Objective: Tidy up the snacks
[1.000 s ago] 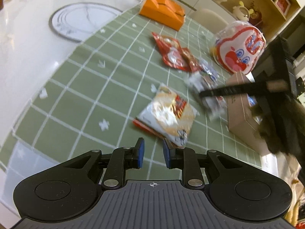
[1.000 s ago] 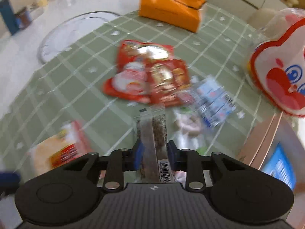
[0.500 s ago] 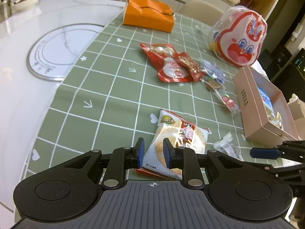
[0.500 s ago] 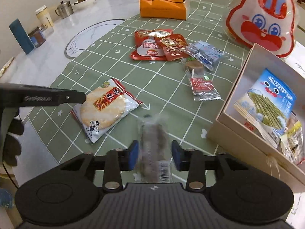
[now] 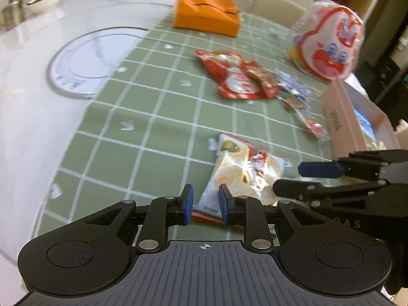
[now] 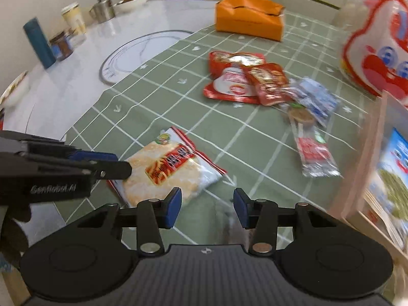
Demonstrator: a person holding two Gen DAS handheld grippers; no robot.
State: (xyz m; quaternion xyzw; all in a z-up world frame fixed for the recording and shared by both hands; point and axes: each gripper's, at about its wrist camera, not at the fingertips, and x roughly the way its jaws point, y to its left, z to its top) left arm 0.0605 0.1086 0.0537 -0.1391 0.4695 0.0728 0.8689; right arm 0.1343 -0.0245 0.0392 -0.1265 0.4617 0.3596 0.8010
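Observation:
A rice cracker packet [image 5: 244, 168] lies on the green checked cloth just ahead of my left gripper [image 5: 205, 204], whose jaws stand a little apart and hold nothing. The packet also shows in the right wrist view [image 6: 168, 170]. My right gripper [image 6: 207, 207] is open and empty; a blurred clear packet with a dark bar [image 6: 230, 225] lies just below its jaws. Red packets [image 6: 242, 79], a blue-white packet [image 6: 316, 99] and a lollipop packet [image 6: 311, 148] lie further back. The cardboard box [image 6: 369, 153] with snacks inside is at the right.
An orange tissue box [image 6: 250, 17] stands at the far side. A rabbit-shaped snack bag [image 6: 377, 51] stands behind the cardboard box. A round inset plate [image 5: 94, 58], cups, a jar and a blue bottle [image 6: 39, 43] are on the white table to the left.
My right gripper has opened and let go of the dark bar packet, which now lies on the cloth below it. Both grippers have dropped lower, toward the rice cracker packet.

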